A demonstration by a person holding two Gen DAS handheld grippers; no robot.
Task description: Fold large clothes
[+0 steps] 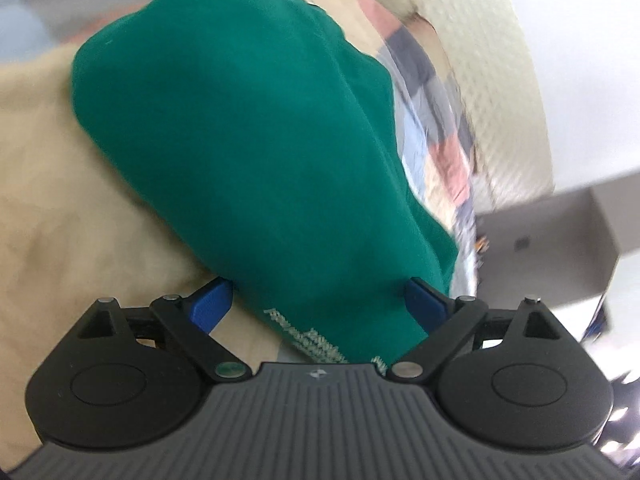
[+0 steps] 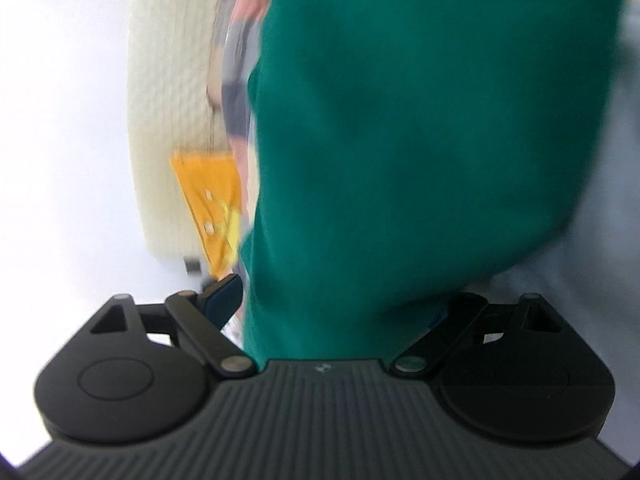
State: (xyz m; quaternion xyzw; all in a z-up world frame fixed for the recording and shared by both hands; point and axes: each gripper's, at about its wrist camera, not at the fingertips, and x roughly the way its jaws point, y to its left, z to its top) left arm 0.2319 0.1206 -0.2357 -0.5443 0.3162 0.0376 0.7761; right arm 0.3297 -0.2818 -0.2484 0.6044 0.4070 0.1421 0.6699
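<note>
Sweater (image 1: 256, 152), green, fills the gap of both wide-spread grippers, left (image 1: 320, 308) and right (image 2: 340, 304); it drapes over a beige sheet (image 1: 60, 200). Pale embroidered lettering (image 1: 316, 340) is unreadable.

A large teal-green garment (image 1: 256, 152) filled most of both views, its cloth plain, smooth and blurred. In the left wrist view it hung as a long rounded fold over a beige surface, with pale embroidered lettering (image 1: 316, 342) near its lower edge. In the right wrist view the same green cloth (image 2: 420, 140) draped close to the camera
</note>
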